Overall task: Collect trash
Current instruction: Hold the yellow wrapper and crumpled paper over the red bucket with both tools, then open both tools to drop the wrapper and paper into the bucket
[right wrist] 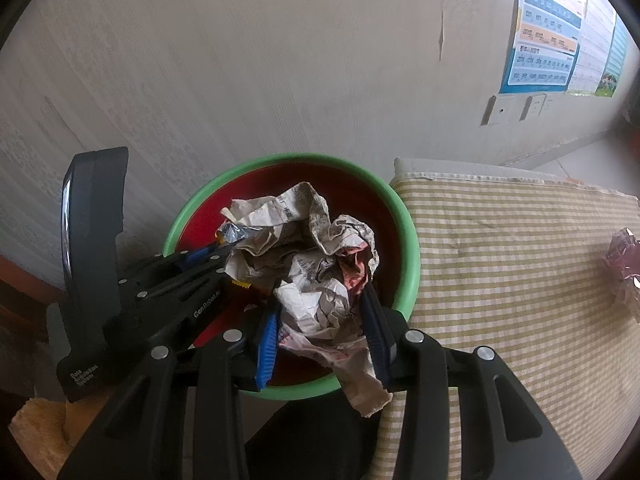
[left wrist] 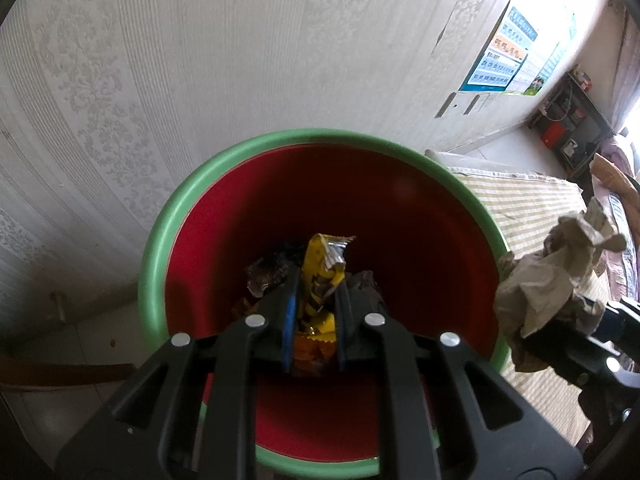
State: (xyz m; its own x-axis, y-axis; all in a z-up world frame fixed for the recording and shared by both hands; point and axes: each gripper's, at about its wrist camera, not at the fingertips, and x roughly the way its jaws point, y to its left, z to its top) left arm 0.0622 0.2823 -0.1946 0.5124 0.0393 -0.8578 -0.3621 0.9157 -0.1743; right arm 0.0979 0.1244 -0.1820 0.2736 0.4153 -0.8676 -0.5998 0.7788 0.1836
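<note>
A red bin with a green rim (left wrist: 160,240) stands against the wall. My left gripper (left wrist: 316,286) hangs over its mouth, shut on a yellow snack wrapper (left wrist: 320,260) whose silver end sticks up. Dark wrappers (left wrist: 266,274) lie at the bin's bottom. In the right wrist view my right gripper (right wrist: 320,304) is shut on a crumpled newspaper ball (right wrist: 312,240) above the same bin's rim (right wrist: 404,224). The left gripper (right wrist: 218,252) reaches in from the left there. The paper ball (left wrist: 552,280) also shows at the right edge of the left wrist view.
A yellow-and-white striped cloth (right wrist: 520,260) covers the surface right of the bin, with a pink crumpled wrapper (right wrist: 622,268) on it. Patterned wallpaper and a blue poster (right wrist: 552,40) lie behind. A dark shelf unit (left wrist: 568,124) stands far right.
</note>
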